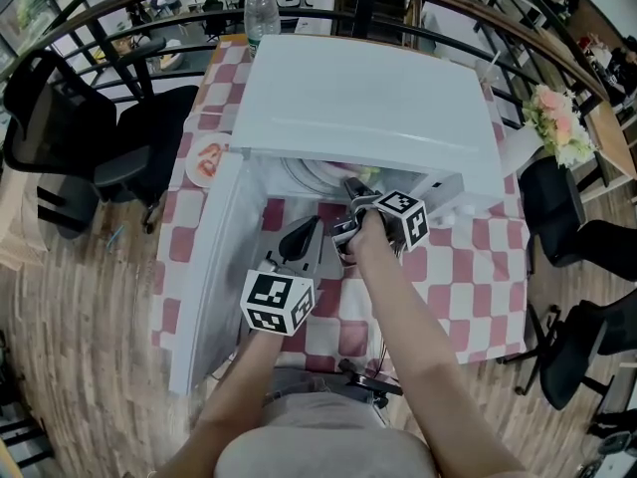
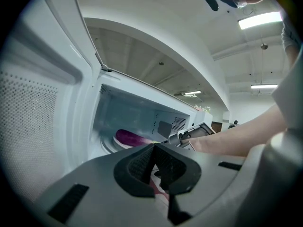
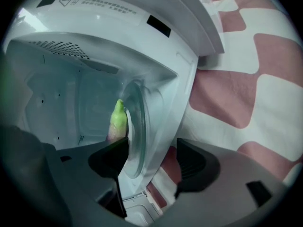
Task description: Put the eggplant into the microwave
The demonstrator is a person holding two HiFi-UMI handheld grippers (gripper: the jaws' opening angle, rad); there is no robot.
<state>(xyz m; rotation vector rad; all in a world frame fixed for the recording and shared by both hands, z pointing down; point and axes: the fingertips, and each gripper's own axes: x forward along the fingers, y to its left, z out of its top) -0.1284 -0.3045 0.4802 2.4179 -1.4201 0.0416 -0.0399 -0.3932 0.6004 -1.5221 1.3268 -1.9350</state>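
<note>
The white microwave point(image 1: 368, 98) stands on a red-and-white checked table point(image 1: 478, 267), its door point(image 1: 214, 267) swung open to the left. In the left gripper view the purple eggplant point(image 2: 130, 137) lies on the glass turntable point(image 2: 110, 145) inside. In the right gripper view its green stem end point(image 3: 118, 119) shows past the turntable's rim point(image 3: 137, 126). My right gripper point(image 3: 151, 150) is at the oven's mouth point(image 1: 356, 189), open, with nothing between its pads; the eggplant lies apart, beyond the left jaw. My left gripper point(image 2: 154, 167) hangs in front of the opening point(image 1: 304, 232), shut and empty.
A water bottle point(image 1: 259, 8) stands behind the microwave and a small plate point(image 1: 207, 159) lies at its left. Flowers point(image 1: 557, 118) stand at the table's right end. Black chairs point(image 1: 90, 147) point(image 1: 587, 237) stand on both sides, with a curved railing point(image 1: 149, 28) behind.
</note>
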